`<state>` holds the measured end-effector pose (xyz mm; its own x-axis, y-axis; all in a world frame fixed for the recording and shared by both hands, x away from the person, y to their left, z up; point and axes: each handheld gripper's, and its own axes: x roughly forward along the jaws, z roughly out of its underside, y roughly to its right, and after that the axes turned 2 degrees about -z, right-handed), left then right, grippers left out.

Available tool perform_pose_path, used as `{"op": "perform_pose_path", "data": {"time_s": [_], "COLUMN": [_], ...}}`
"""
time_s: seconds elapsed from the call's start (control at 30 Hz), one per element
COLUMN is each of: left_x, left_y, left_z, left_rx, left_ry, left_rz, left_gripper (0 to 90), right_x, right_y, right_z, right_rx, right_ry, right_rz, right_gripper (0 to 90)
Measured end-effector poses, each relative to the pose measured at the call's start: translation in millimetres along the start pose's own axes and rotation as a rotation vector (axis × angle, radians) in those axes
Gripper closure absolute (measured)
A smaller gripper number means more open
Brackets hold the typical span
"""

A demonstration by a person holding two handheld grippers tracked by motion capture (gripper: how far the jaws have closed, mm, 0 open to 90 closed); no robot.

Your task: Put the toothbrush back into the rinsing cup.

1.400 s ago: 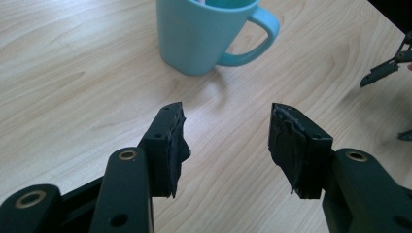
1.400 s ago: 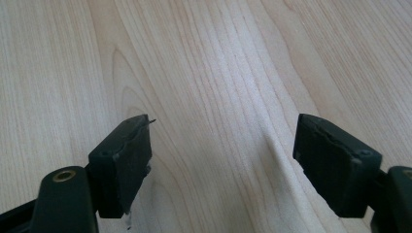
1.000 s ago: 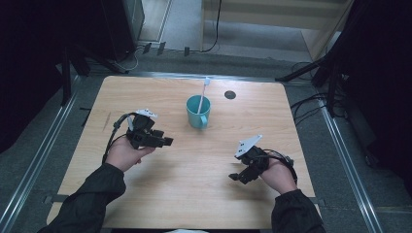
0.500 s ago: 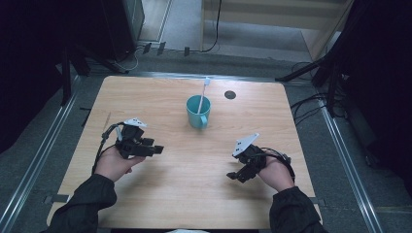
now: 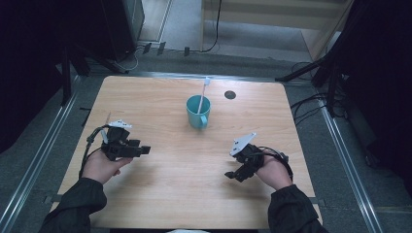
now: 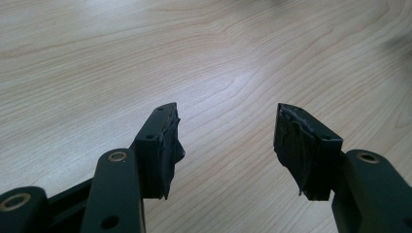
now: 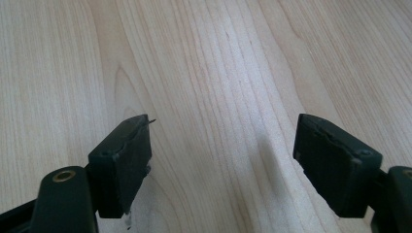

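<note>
High view: left gripper (image 5: 144,150) and right gripper (image 5: 230,174) both gape empty, teal cup (image 5: 198,111) apart

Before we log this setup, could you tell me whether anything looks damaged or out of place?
Nothing on the table is spilled; the teal mug stands upright with a toothbrush in it. The black pads of the left tongs look torn and ragged.

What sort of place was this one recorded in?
Probably a lab or recording workspace, not a home. A bare wooden table stands on grey flooring between metal floor rails, with cables and dark equipment stands around it. On the table stands a teal cup holding a toothbrush.
</note>
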<state>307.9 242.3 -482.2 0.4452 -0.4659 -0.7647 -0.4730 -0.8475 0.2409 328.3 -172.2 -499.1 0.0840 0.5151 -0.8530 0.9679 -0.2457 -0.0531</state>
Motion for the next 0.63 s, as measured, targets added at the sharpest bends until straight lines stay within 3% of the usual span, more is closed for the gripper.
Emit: {"op": "perform_pose_path", "data": {"time_s": [0.3,0.63], "left_x": [2.7,6.7], "left_y": [-9.3,-9.5], "left_z": [2.6,2.9], "left_rx": [-0.012,-0.010], "left_ry": [-0.021,-0.050], "left_rz": [-0.026,-0.031], "left_gripper": [41.0,39.4], "right_x": [1.8,2.6], "right_y": [-1.4,-1.1], "right_z": [-0.1,0.2], "right_rx": [-0.008,-0.016], "right_ry": [-0.008,-0.013], "right_rz": [-0.001,0.003], "right_gripper": [21.0,21.0]}}
